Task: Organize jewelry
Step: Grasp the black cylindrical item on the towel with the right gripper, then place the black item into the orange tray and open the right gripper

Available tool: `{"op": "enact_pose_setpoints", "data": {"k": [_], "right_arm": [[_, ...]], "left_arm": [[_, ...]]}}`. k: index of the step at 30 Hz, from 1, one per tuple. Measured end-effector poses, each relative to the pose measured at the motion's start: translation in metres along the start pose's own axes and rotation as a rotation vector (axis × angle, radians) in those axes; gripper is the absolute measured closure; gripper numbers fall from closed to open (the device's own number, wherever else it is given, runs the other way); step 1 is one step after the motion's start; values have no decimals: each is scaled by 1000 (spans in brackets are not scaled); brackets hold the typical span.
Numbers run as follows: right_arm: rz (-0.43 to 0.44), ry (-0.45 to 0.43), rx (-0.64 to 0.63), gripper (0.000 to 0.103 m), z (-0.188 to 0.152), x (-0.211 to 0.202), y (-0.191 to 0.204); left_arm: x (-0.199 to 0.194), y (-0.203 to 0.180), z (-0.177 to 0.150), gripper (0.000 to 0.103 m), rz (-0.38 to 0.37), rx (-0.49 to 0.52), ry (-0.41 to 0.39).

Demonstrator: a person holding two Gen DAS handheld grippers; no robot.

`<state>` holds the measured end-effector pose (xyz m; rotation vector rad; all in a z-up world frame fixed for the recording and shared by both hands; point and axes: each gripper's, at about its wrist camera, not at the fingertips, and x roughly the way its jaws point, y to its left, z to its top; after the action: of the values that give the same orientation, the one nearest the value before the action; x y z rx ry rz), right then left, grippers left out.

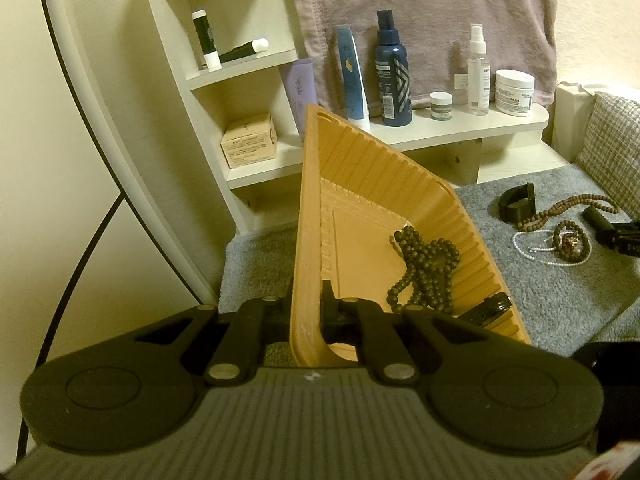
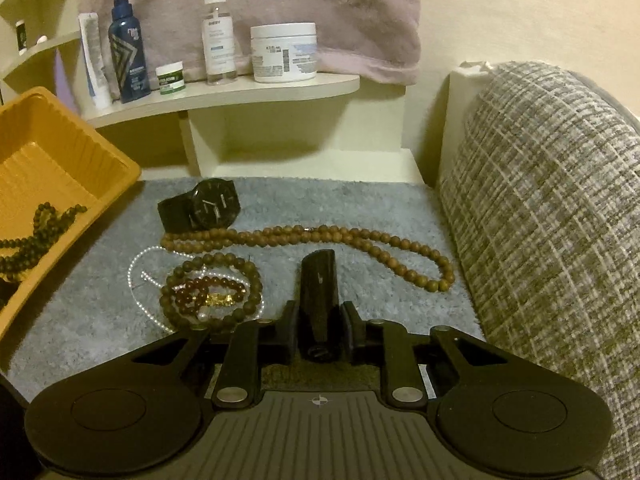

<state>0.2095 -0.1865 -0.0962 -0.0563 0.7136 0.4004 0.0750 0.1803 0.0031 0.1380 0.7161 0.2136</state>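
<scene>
The left gripper [image 1: 307, 308] is clamped on the near rim of the orange tray [image 1: 360, 184], which already holds 1 dark bead strand [image 1: 424, 272]. The right gripper [image 2: 319, 320], right of the tray, grips a black cylinder [image 2: 319, 292] whose long axis runs along its fingers; the tray lies to its left, so the right hand carries it.
</scene>
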Motion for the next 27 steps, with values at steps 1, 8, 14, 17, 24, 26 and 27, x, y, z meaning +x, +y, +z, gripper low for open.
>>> {"op": "enact_pose_setpoints", "data": {"k": [1,8,14,17,24,26,27], "right_arm": [[-3,-7,-1,81,0,-2,1],[50,-84,1,82,16,-27,16],[236,-124,4,82,37,-46,58],[357,-113,0,82,40,-47,87],[588,-54,-30,82,38,-39,148],[618,-39,-49,82,36,-36,160],[632,-30,-50,82,35,-34,163]], "left_arm": [[0,0,0,96,0,0,0],[-1,-1,0,96,0,1,1],[-1,-1,0,96,-1,0,1],[-1,0,1,96,-2,-1,1],[0,1,1,96,-2,1,1],[0,1,2,96,-3,-1,1],[0,1,2,96,-3,-1,1]]}}
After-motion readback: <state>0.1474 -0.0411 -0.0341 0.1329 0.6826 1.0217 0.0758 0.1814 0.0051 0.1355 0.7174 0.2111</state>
